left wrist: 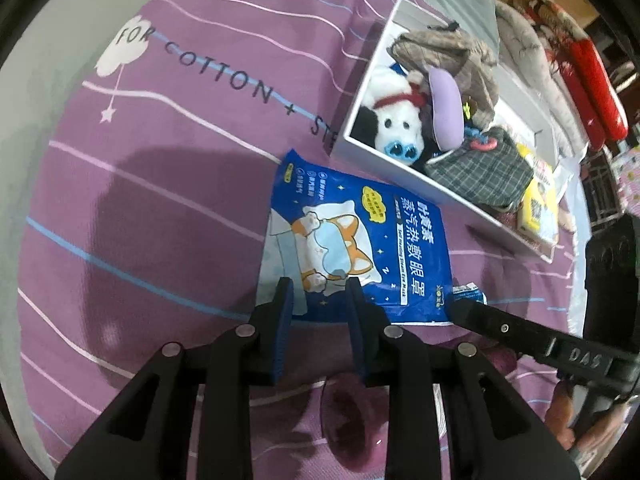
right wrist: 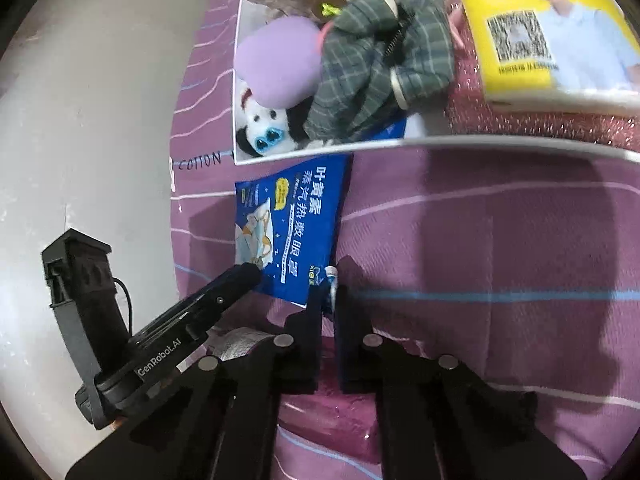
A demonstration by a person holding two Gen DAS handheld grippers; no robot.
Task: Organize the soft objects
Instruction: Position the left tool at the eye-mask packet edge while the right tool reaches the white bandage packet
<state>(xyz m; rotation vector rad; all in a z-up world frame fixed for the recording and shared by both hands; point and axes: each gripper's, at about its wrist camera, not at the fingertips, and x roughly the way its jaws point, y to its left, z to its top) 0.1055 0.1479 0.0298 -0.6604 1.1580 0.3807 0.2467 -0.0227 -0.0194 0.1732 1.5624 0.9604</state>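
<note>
**Desk:** What sits closest to the lens?

**Photographer:** In the left wrist view, the left tongs (left wrist: 320, 294) fill the bottom of the frame. They stand part open, with their tips over the near edge of a blue pouch (left wrist: 360, 240). The pouch's printed face shows in the gap between the tips, and they grip nothing.

**Desk:** And the other pair?

**Photographer:** The right tongs (right wrist: 330, 286) come in from the lower right of that same frame. In their own view they are closed on the pouch's near corner, with a sliver of blue-and-white edge pinched between the pads.

**Desk:** Where does the pouch lie?

**Photographer:** It lies flat at centre frame on a purple striped sheet (left wrist: 180, 200). Its far end is just beside the front wall of a white box (left wrist: 384, 40).

**Desk:** What is in the box?

**Photographer:** The box takes up the upper right of the frame. A white plush dog (left wrist: 396, 120) with a blue nose lies at its left end. A lilac pad (left wrist: 446, 108) rests against the dog, and a plaid cloth (left wrist: 480, 168) is bunched to the right. A yellow pack (left wrist: 538, 200) is at the right end, though I cannot tell whether it is touching the cloth.
</note>
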